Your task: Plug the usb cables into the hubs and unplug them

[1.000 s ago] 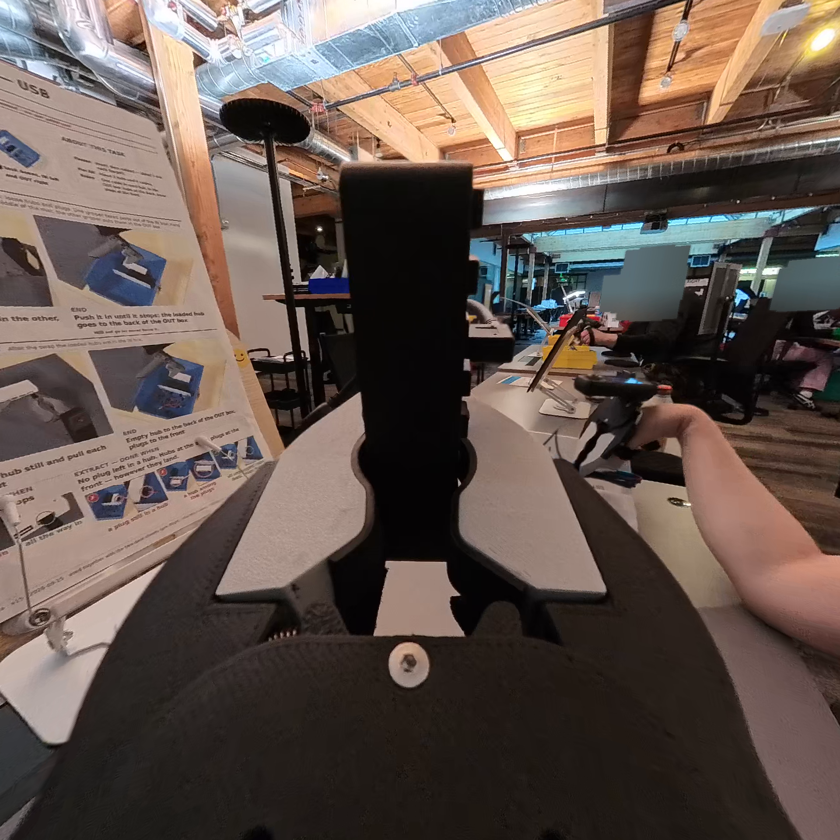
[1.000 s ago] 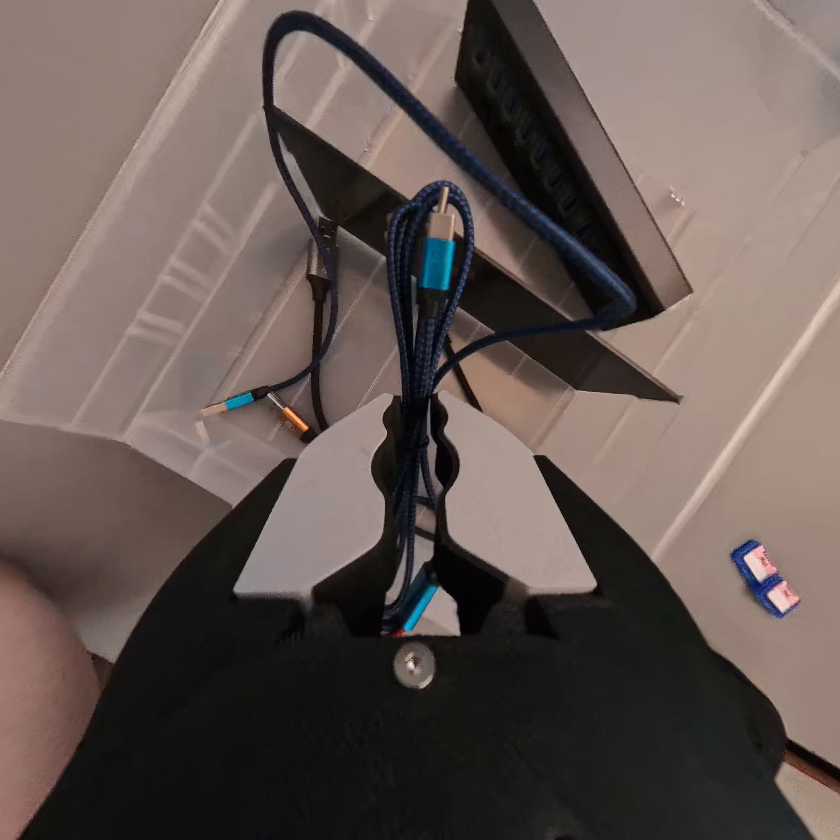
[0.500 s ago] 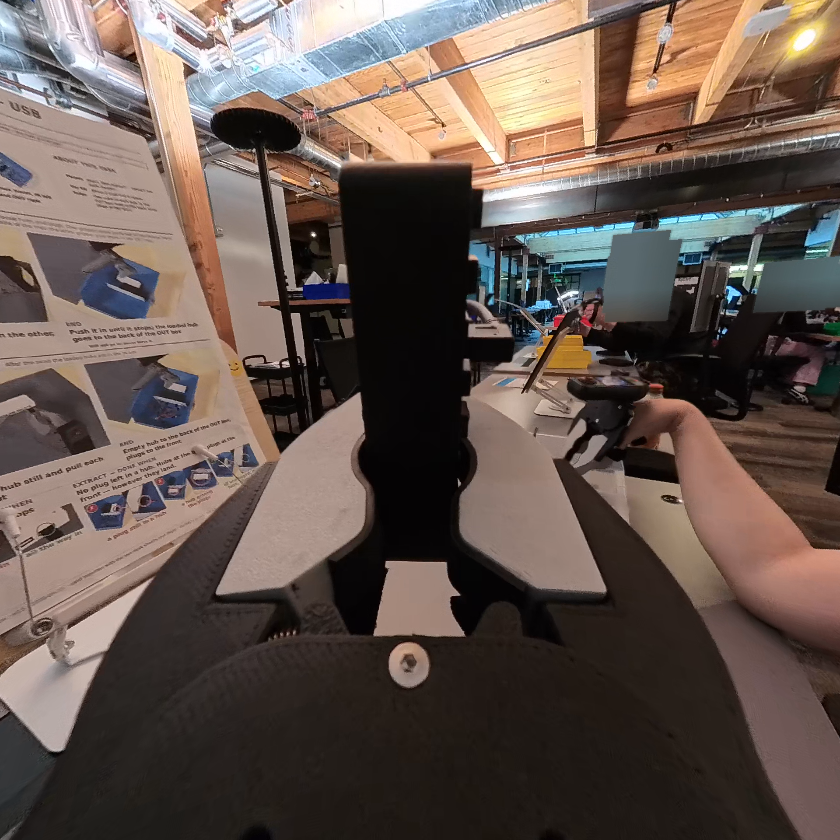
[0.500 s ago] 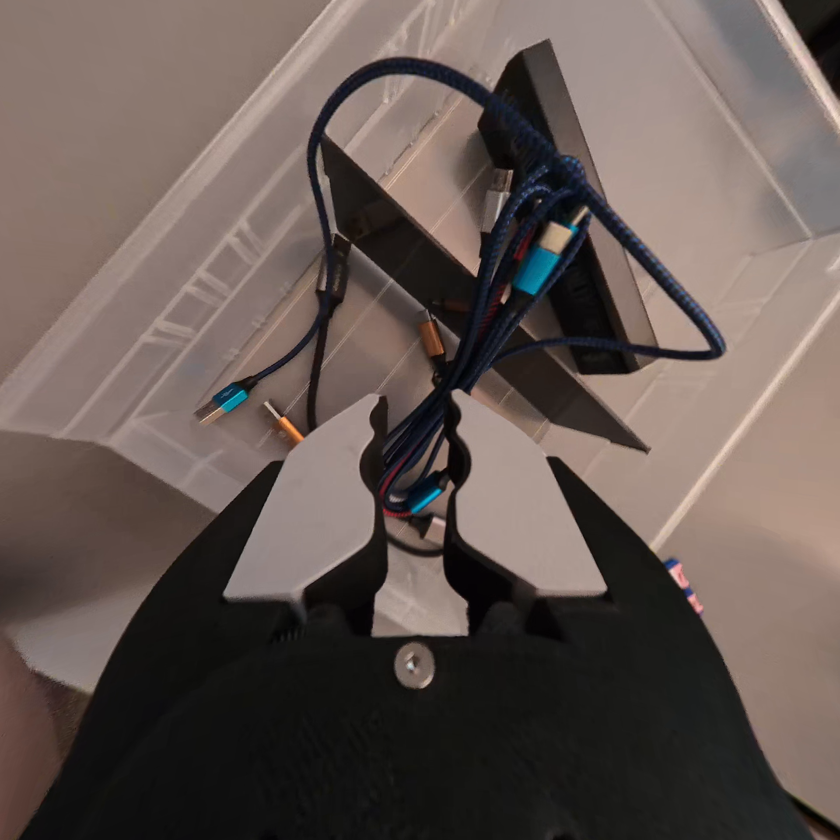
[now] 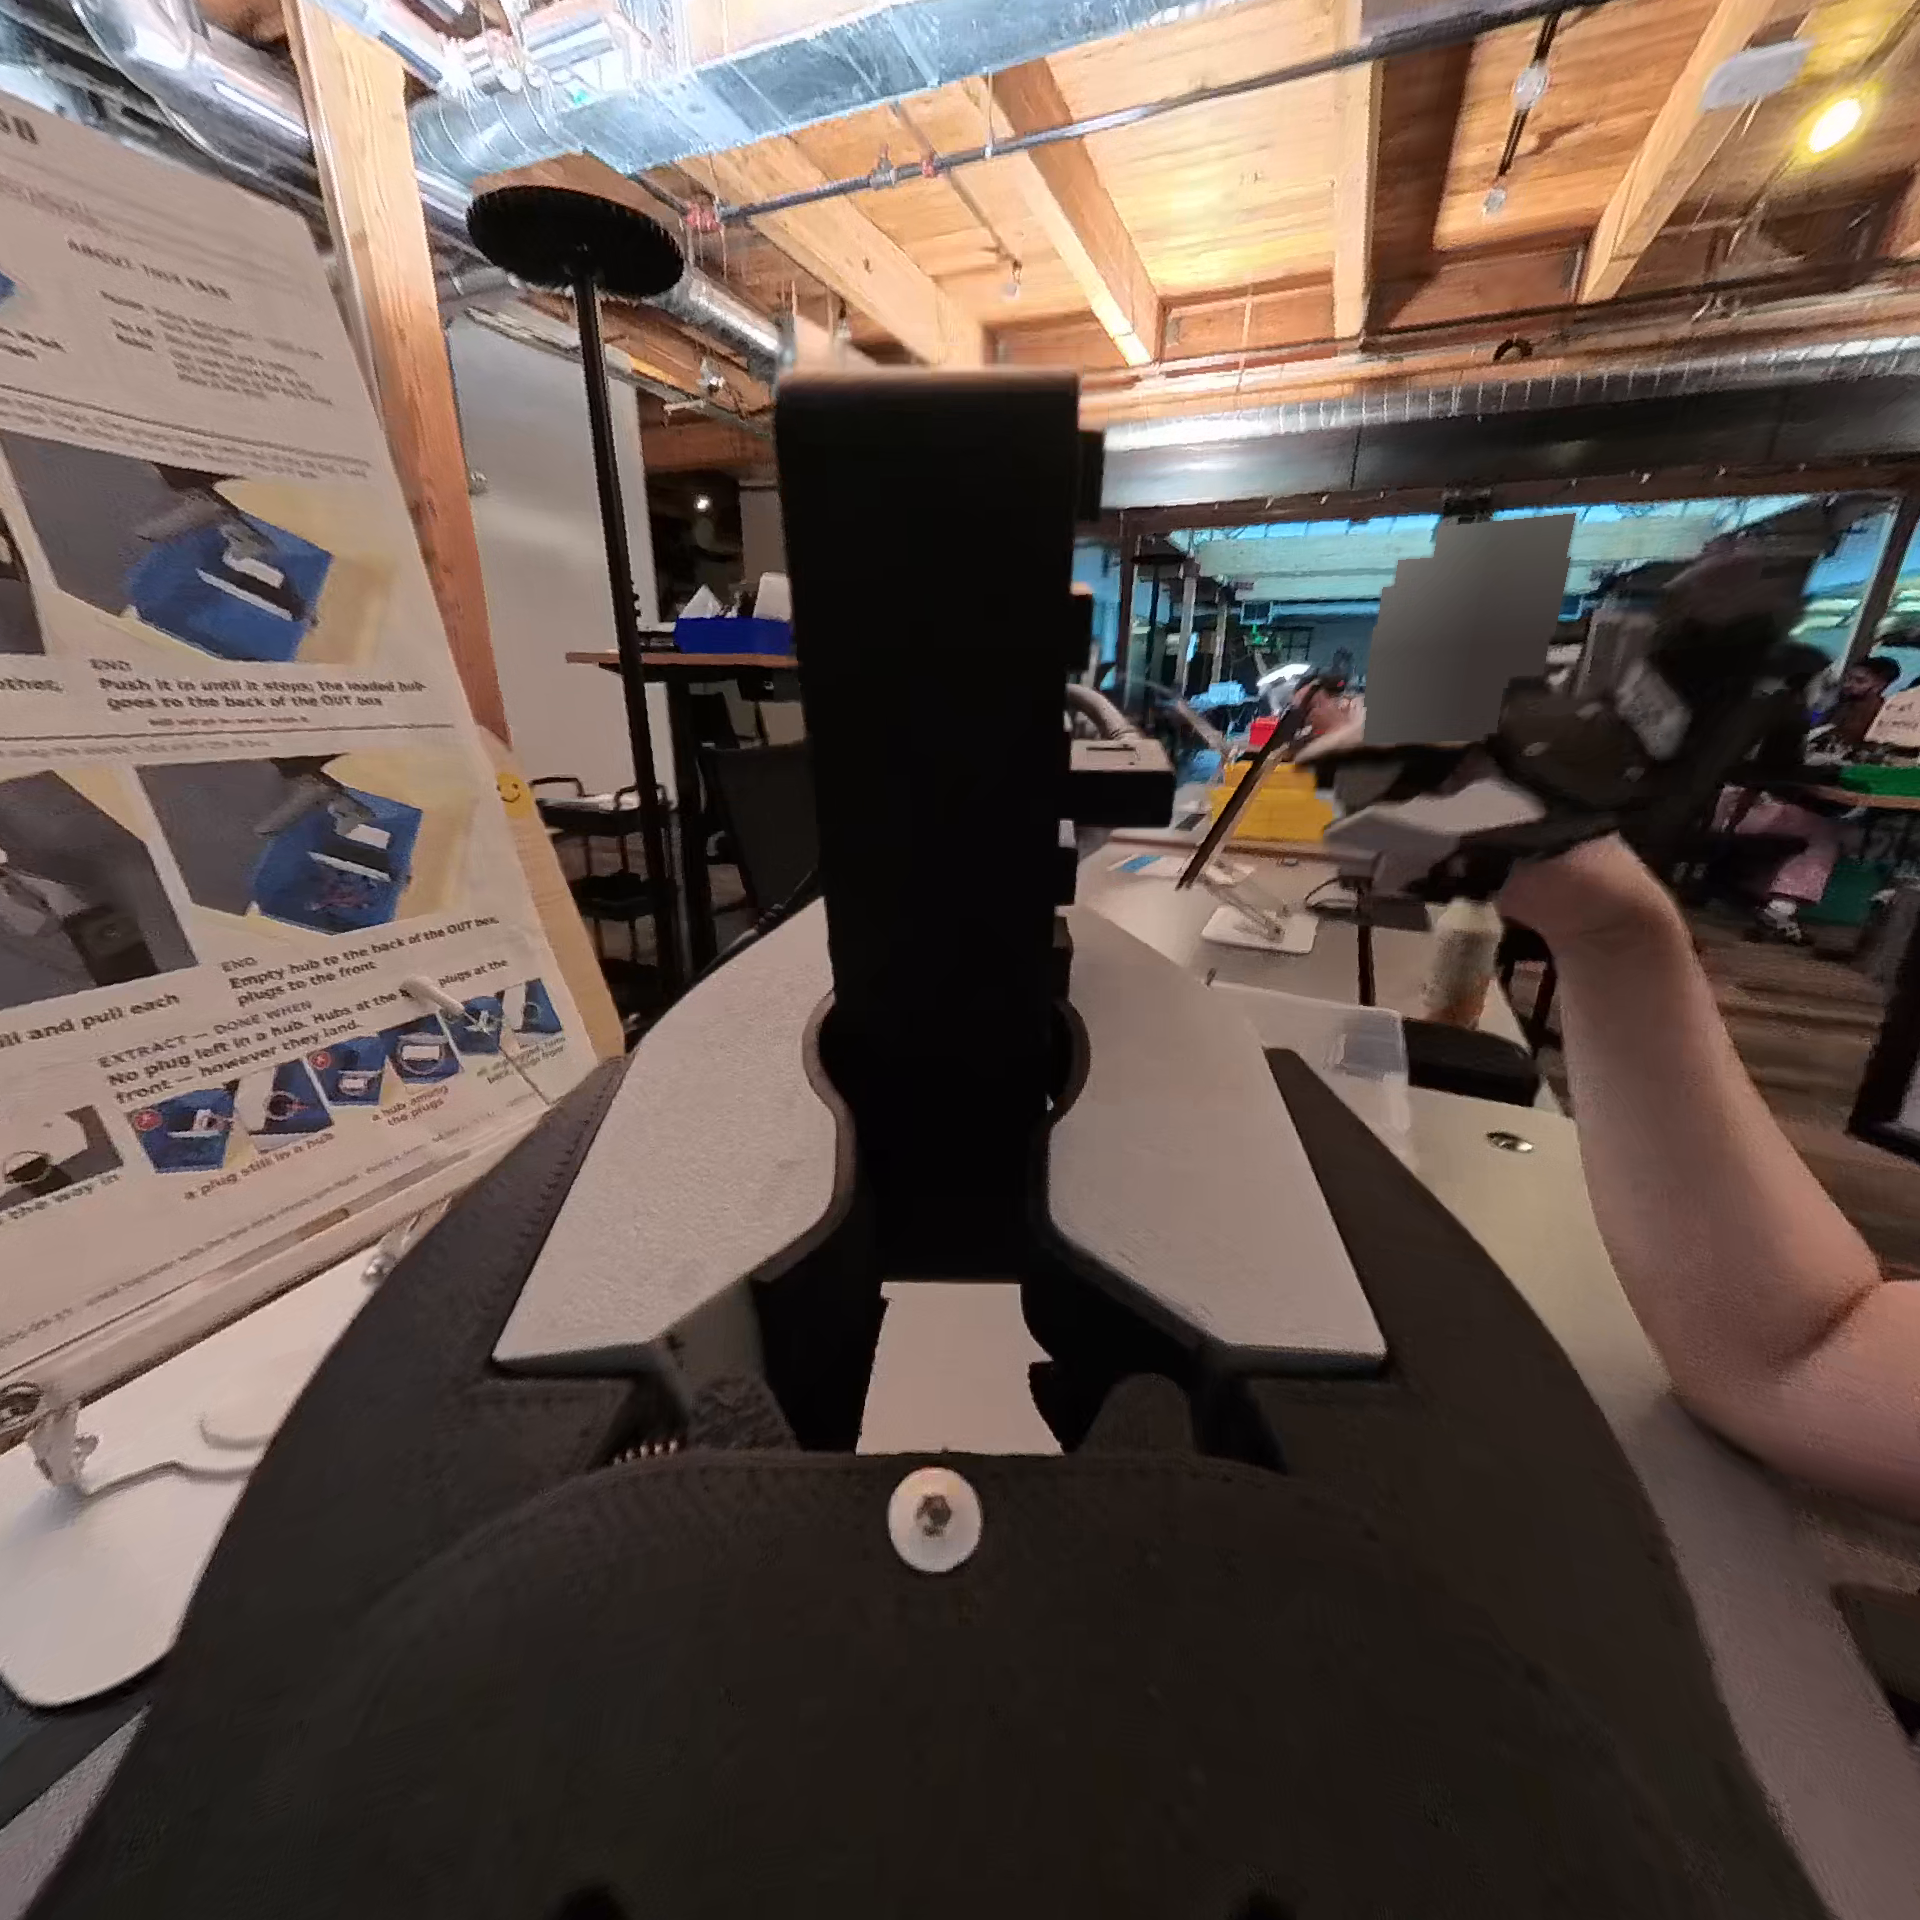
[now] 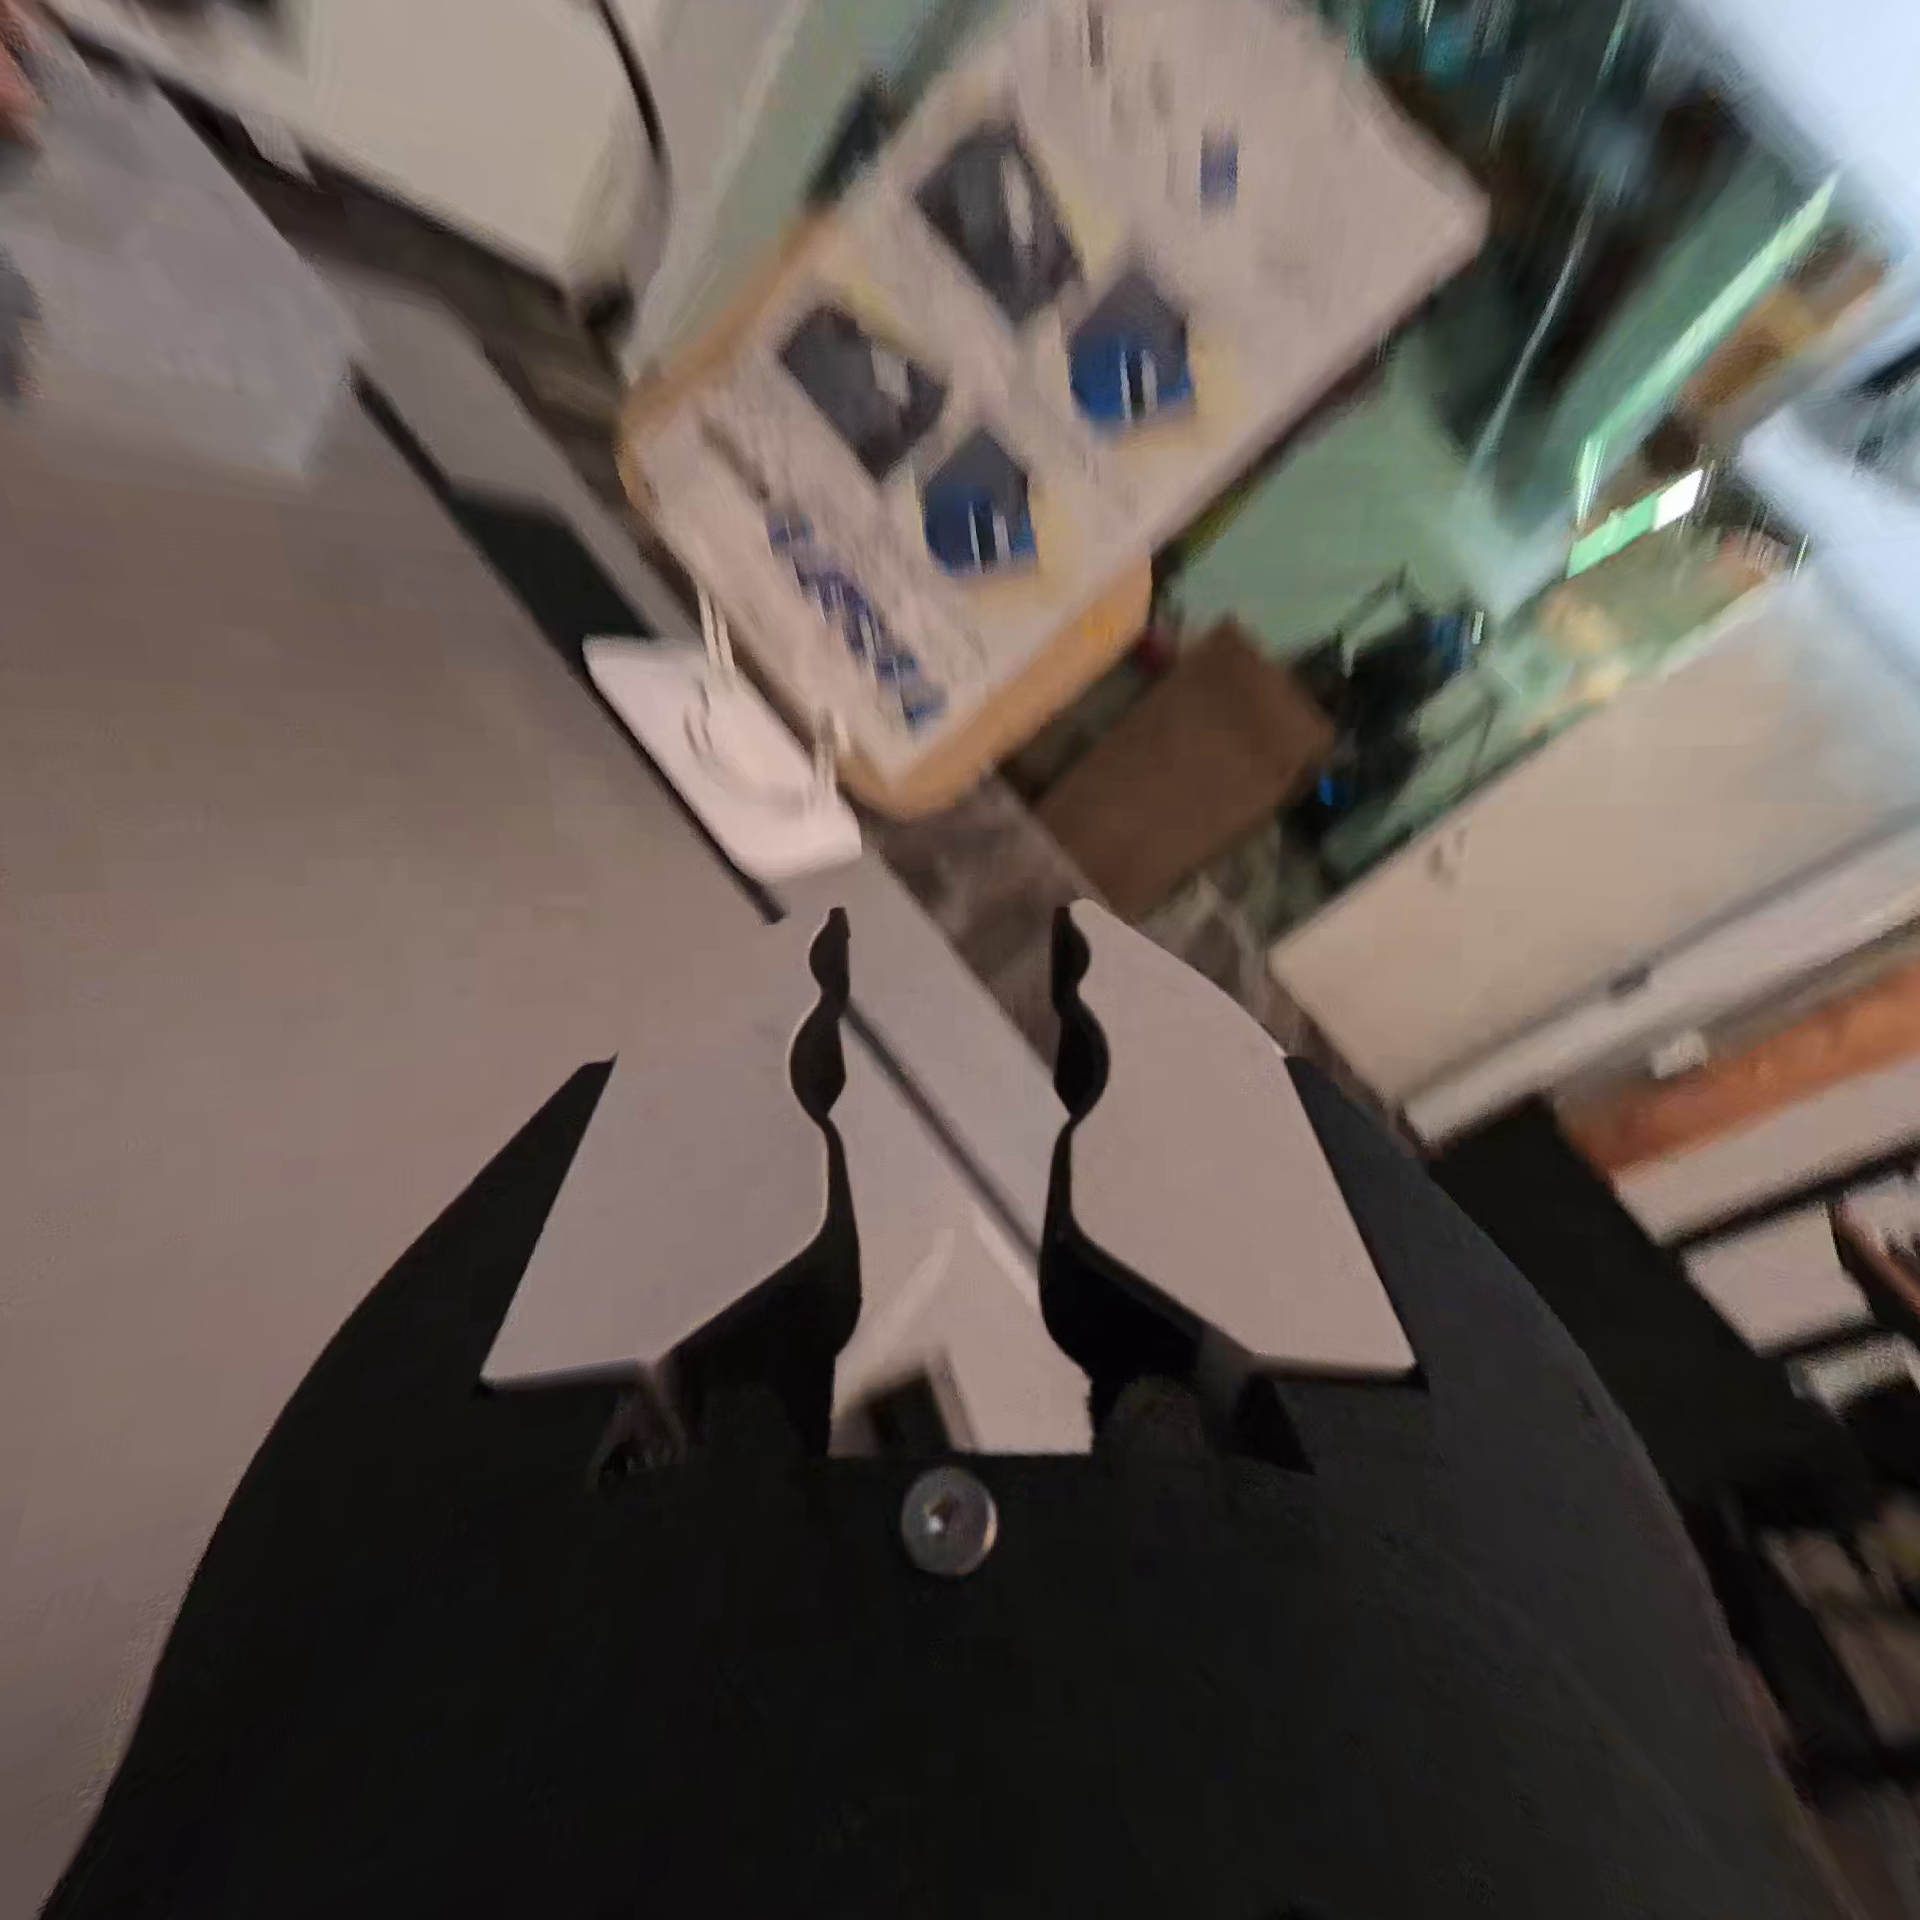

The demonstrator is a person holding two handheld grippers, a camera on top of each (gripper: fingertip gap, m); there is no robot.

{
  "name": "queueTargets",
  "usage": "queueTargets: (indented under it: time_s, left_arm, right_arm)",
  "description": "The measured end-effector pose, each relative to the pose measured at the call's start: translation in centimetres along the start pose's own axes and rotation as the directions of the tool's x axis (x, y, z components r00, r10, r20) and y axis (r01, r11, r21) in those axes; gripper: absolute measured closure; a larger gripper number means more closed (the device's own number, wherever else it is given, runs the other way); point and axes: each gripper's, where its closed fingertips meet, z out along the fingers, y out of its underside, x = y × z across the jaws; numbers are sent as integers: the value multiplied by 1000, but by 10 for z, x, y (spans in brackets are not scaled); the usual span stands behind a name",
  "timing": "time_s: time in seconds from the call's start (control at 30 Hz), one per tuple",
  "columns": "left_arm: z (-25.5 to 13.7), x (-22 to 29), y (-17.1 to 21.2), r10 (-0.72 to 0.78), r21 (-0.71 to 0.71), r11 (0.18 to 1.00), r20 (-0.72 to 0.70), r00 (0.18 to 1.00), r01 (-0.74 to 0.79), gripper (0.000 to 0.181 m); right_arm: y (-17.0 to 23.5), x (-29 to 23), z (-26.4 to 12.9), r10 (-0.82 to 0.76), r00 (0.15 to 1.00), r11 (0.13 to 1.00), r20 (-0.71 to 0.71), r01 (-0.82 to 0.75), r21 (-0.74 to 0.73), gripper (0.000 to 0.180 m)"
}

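My left gripper is shut on a black USB hub and holds it upright, so it fills the middle of the left wrist view. My right gripper is open and empty, with a clear gap between its jaws. The right wrist view is motion-blurred and looks across the white table. In the left wrist view the right gripper is raised in the air to the right, held by a hand. No USB cables are in view.
An instruction board leans on a stand at the left and also shows, blurred, in the right wrist view. Its white stand base sits on the table. A bare forearm crosses the right side. A black pole lamp stands behind. The tips of one gripper are about 30 centimeters away from the tips of the other.
My right gripper let go of the blue cable bundle over the clear bin, opened, and swung up and away. My left gripper still holds the hub, almost unmoved.
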Motion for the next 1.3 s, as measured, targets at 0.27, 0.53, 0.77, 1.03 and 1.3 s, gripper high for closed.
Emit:
queueTargets:
  time_s: [0.27,0.53,0.77,1.03,1.3]
  left_arm:
    - [36,1,61,207,-264,950,130,970,-167,152]
    - [59,23,89,202,-330,928,54,978,-173,152]
    - [64,36,94,198,-356,916,-4,980,-186,152]
    - [64,35,100,131,-398,911,24,991,-111,152]
    - [63,36,100,66,-394,915,-66,996,-86,149]
  right_arm:
    - [-134,-119,71,-345,920,848,-185,390,359,152]
    - [-107,-152,124,-566,796,795,-212,596,112,167]
    - [-91,-140,127,-601,770,783,-217,621,38,171]
    - [-86,-140,128,-602,765,786,-228,619,0,171]
    - [-87,-143,130,-596,764,785,-245,619,20,171]
